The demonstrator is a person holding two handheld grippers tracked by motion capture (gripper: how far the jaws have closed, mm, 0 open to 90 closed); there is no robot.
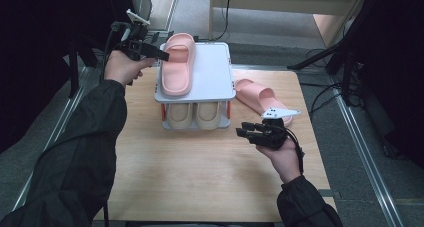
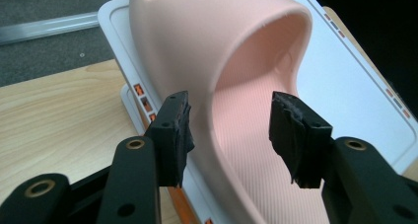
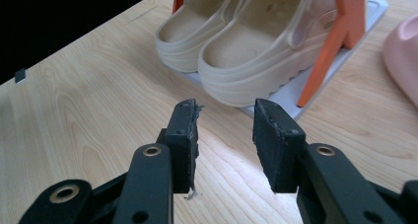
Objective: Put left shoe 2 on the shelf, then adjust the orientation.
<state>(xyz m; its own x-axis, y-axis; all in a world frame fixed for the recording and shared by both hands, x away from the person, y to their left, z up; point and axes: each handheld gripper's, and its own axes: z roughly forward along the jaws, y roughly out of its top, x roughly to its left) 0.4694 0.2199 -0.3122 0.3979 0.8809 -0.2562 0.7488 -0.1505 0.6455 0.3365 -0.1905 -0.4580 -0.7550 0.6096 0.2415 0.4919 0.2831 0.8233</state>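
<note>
Our left tongs [image 2: 229,135] stand apart around the side wall of the pink slipper [image 2: 222,61], which lies on the top shelf of the white rack [image 1: 215,72]; the pads are not pressing. Our right tongs [image 3: 224,145] hang apart over the table [image 3: 74,110], with the beige clogs [image 3: 236,41] just ahead.

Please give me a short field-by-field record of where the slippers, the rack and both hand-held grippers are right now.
rack: white two-tier shelf with orange supports, at the far middle of the wooden table
top tier: one pink slipper, on its left part
lower tier: beige pair of clogs, side by side
second pink slipper: on the table, right of the rack
left hand-held gripper: open, jaws on either side of the slipper's edge, pads not pressing
right hand-held gripper: open, empty, above the table in front of the rack
</note>
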